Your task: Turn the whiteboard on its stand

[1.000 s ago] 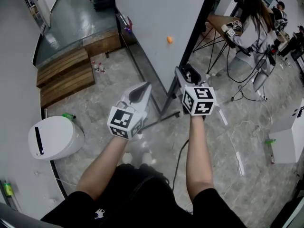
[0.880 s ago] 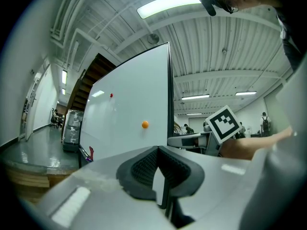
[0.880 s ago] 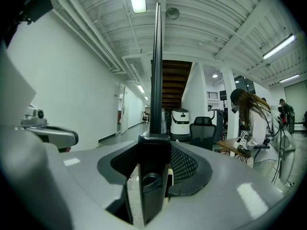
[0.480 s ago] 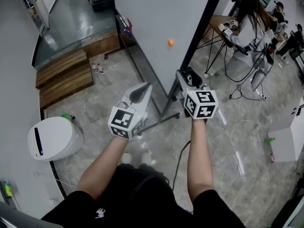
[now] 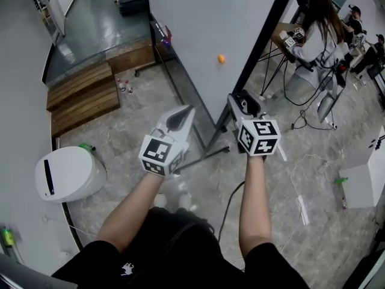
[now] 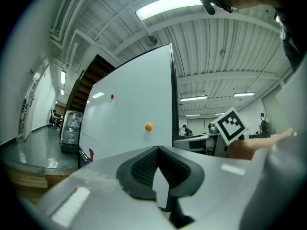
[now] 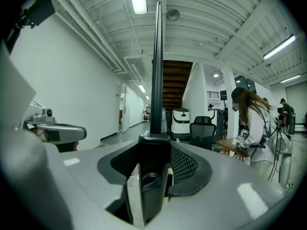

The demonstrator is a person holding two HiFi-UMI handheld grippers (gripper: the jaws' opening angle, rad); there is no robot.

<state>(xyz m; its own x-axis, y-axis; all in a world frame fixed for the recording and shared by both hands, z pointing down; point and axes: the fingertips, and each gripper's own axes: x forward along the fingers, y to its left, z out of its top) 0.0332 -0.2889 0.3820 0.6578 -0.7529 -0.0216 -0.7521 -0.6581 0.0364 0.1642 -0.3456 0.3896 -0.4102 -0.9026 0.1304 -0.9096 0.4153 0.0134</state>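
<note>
The whiteboard (image 5: 204,23) stands upright on its black stand (image 5: 204,152), its white face carrying an orange magnet (image 5: 221,58) and a red one (image 6: 112,96). My right gripper (image 5: 242,100) is shut on the board's black side frame (image 5: 258,47); in the right gripper view that frame (image 7: 157,71) runs edge-on straight up from between the jaws. My left gripper (image 5: 179,116) hovers to the left in front of the board's face, shut with nothing in it. The left gripper view looks at the board (image 6: 129,109) and the right gripper's marker cube (image 6: 232,125).
A white rounded machine (image 5: 66,173) stands at the left and wooden steps (image 5: 81,95) behind it. A person (image 5: 319,23) sits at a small table at the upper right, with cables (image 5: 307,122) on the floor. A white cabinet (image 5: 367,164) is at the right edge.
My right gripper has shifted a little to the right with the board's frame in it, and the board's near edge and orange magnet moved the same way. The left gripper stayed put.
</note>
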